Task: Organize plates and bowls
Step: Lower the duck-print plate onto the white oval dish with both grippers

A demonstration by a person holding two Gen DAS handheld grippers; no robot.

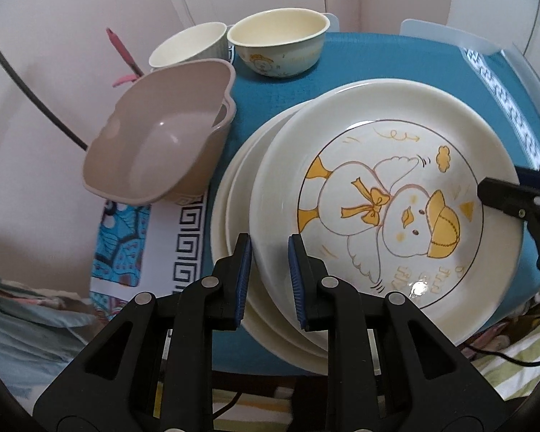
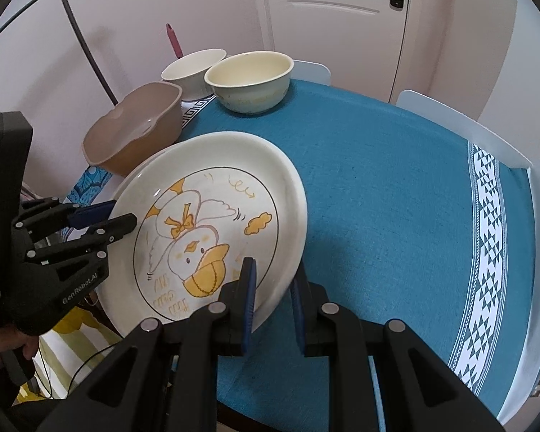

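Observation:
A cream plate with a yellow duck drawing (image 1: 388,194) (image 2: 212,216) is held at two sides and tilts above the teal tablecloth. My left gripper (image 1: 270,252) (image 2: 122,214) is shut on its near-left rim, one finger over the plate and one under it. My right gripper (image 2: 273,273) (image 1: 493,194) is shut on the opposite rim. Under the duck plate in the left wrist view lies a stack of plain white plates (image 1: 230,223). A taupe squarish bowl (image 1: 154,136) (image 2: 136,129), a white ribbed bowl (image 1: 187,46) (image 2: 194,68) and a cream bowl (image 1: 277,43) (image 2: 250,82) stand at the far left.
The table (image 2: 396,198) carries a teal cloth with a patterned white border (image 2: 486,259). White chair backs (image 2: 460,126) stand along its far side. A pink wall and a white door (image 2: 342,18) lie behind, and a black rod (image 2: 86,46) leans at the left.

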